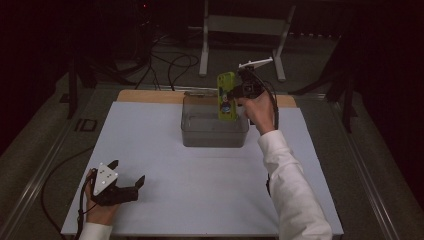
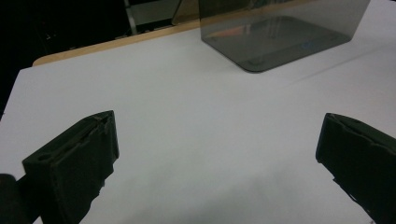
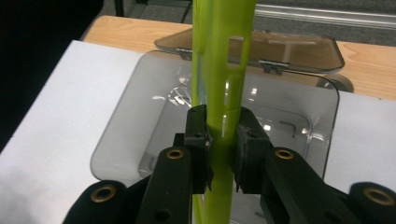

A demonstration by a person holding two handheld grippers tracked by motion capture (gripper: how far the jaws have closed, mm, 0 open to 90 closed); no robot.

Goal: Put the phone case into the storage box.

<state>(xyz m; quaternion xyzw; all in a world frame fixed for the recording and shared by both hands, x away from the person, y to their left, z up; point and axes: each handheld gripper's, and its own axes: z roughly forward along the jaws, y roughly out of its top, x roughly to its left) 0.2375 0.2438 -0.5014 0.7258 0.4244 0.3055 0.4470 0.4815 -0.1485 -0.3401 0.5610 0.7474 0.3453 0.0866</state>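
A lime-green phone case (image 1: 226,96) with a cartoon picture on it hangs upright over the right part of a clear grey plastic box (image 1: 214,126). My right gripper (image 1: 239,91) is shut on the case's edge; in the right gripper view both pads (image 3: 247,135) pinch the green case (image 3: 223,84) above the open box (image 3: 140,107). The box's hinged lid (image 3: 280,46) lies folded back behind it. My left gripper (image 1: 126,172) rests open near the table's front left, nothing between its jaws. From the left gripper view the box (image 2: 280,32) stands far ahead.
A white sheet (image 1: 165,160) covers the table, with a strip of bare wood (image 1: 150,96) along the far edge. A white stand (image 1: 240,30) and cables (image 1: 170,65) are on the floor beyond the table. Dark surroundings on both sides.
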